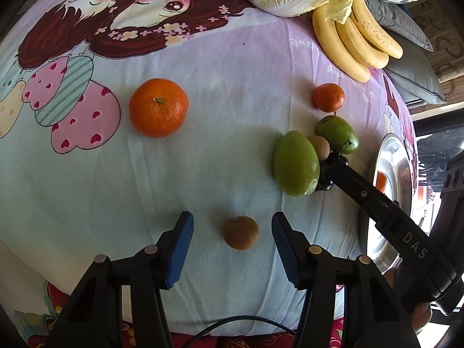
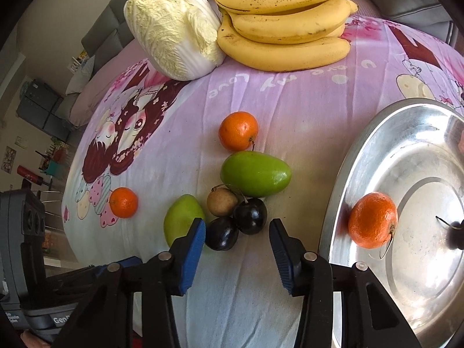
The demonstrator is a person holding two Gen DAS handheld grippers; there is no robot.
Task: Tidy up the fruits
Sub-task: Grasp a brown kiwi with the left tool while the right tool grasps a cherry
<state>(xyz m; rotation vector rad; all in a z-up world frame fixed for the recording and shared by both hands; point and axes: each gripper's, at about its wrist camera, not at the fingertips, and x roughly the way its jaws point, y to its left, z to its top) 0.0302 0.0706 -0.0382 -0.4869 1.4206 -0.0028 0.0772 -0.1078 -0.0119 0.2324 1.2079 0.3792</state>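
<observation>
A small brown fruit (image 1: 240, 233) is seen on the printed bedsheet (image 1: 217, 92) between the blue pads of the left gripper (image 1: 232, 237); a gap is left on both sides, so nothing is grasped and the jaws are released. It is nearly round, with its stem end turned toward 12 o'clock.

In the right wrist view, the right gripper (image 2: 237, 236) is held over two dark plums (image 2: 236, 226); its pads (image 2: 192, 249) are parted, and whether the left pad touches the nearer plum cannot be told. Just above them lie a second brown fruit (image 2: 221, 202) and two green oval fruits: the upper one (image 2: 255, 177) has its long axis running from 9 to 3 o'clock, the lower one (image 2: 181, 220) from 7 to 1 o'clock, partly covered by the left pad. An orange (image 2: 238, 131) sits at 12 o'clock of the cluster, another (image 2: 123, 202) at 9 o'clock, well apart.

A steel plate (image 2: 348, 179) is cut off at the right edge; a third orange (image 2: 373, 220) rests inside it near the rim, and a dark blurred item at 3 o'clock cannot be made out.

At 12 o'clock a bunch of bananas (image 2: 284, 29) lies beside a napa cabbage (image 2: 171, 29), their long axes running roughly 9 to 3 o'clock. Grey cushions (image 1: 406, 37) are seen behind, and furniture in the room at 9 o'clock is too small to identify.
</observation>
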